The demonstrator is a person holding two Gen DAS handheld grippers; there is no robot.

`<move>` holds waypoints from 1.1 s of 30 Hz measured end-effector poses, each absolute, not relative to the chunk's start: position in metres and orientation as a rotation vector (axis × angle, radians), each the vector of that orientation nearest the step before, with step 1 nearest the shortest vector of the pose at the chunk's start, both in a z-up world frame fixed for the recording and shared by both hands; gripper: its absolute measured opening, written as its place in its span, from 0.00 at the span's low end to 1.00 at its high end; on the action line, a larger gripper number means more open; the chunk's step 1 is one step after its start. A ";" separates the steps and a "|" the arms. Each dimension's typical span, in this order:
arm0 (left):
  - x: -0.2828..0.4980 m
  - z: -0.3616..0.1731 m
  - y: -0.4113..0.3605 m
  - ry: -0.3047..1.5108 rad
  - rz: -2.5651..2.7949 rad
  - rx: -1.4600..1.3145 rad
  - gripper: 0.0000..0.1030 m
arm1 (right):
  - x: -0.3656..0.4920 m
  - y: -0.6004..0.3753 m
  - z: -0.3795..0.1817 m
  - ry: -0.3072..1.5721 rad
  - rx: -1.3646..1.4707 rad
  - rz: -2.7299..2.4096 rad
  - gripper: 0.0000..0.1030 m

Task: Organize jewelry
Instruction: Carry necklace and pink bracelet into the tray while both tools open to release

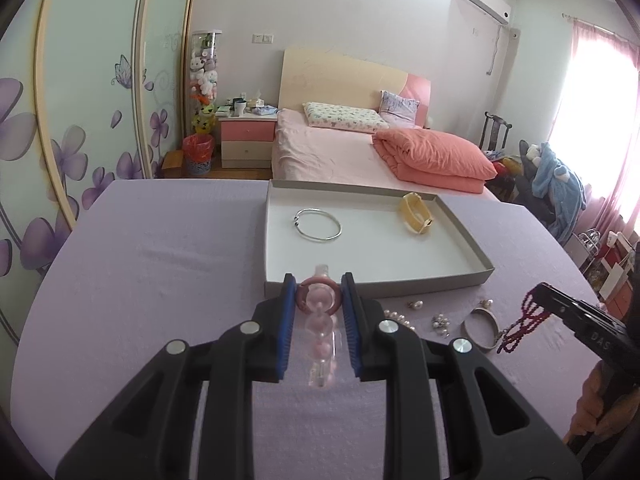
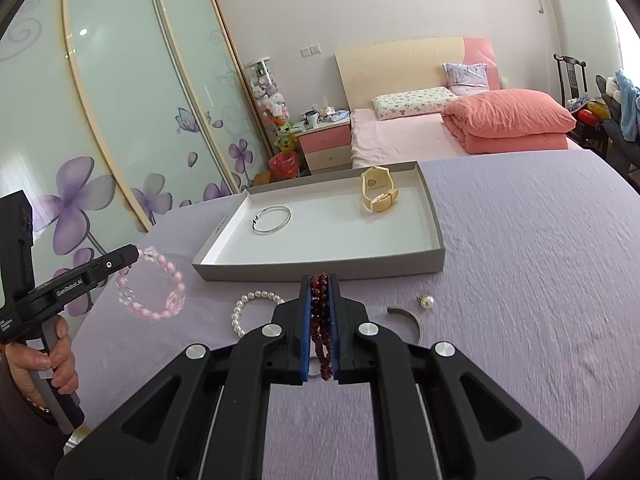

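Observation:
My left gripper [image 1: 319, 284] is shut on a pink and clear bead bracelet [image 1: 318, 320] and holds it above the purple table, just before the near wall of the grey tray [image 1: 376, 288]. The bracelet hangs from it in the right wrist view [image 2: 154, 294]. My right gripper [image 2: 320, 280] is shut on a dark red bead bracelet [image 2: 320, 320], which dangles in the left wrist view [image 1: 524, 322]. In the tray [image 2: 320, 270] lie a silver bangle [image 1: 319, 225] [image 2: 272, 220] and a cream watch [image 1: 416, 213] [image 2: 378, 194].
On the purple cloth before the tray lie a pearl bracelet [image 2: 250, 308], a grey bangle [image 1: 482, 328] [image 2: 408, 318], pearl earrings [image 1: 416, 305] [image 2: 427, 301] and a small pearl cluster [image 1: 440, 324]. A bed and wardrobe stand behind the table.

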State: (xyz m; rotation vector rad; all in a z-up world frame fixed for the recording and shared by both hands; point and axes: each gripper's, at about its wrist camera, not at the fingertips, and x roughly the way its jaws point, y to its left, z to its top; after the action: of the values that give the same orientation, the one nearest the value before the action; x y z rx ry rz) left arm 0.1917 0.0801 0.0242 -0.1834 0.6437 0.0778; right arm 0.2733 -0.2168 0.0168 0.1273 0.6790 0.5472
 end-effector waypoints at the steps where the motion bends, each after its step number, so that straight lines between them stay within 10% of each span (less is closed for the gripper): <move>1: 0.192 0.025 0.079 0.642 0.076 -0.183 0.22 | 0.275 -0.216 0.018 0.677 0.123 0.549 0.07; 33: 0.308 0.047 0.078 0.631 0.052 -0.204 0.22 | 0.387 -0.169 0.052 0.579 0.066 0.493 0.07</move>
State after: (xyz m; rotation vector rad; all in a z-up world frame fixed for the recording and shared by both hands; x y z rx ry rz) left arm 0.3078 0.0775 0.0468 -0.2037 0.6314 0.0523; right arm 0.3872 -0.1692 0.0523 0.0660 0.5791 0.4927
